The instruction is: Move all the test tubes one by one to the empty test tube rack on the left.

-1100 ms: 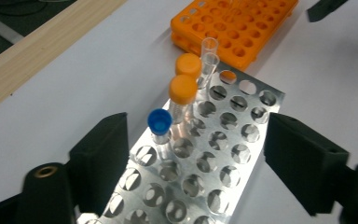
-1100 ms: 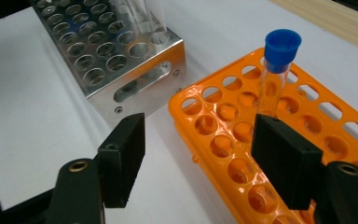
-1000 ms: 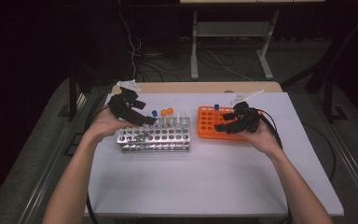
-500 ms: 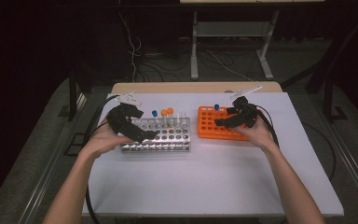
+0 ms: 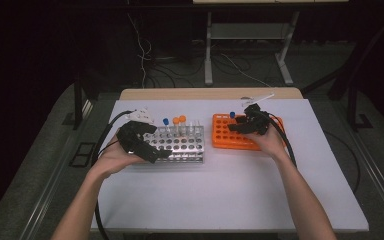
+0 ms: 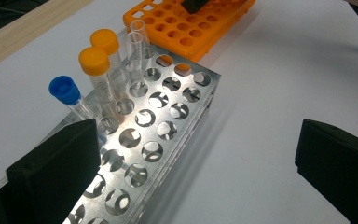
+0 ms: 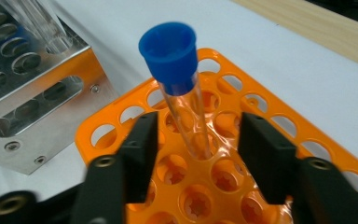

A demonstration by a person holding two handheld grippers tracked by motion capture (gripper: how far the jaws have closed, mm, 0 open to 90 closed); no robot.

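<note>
While closing, right tool (image 7: 195, 140) straddles blue-capped tube (image 7: 181, 88) untouched, left tool (image 6: 196, 172) wide open, empty.

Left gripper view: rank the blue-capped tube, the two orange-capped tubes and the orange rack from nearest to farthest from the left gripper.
1. Blue-capped tube, in the metal rack, just past the left jaw.
2. Orange-capped tubes, behind it, side by side.
3. Orange rack, farthest, at the top.
</note>
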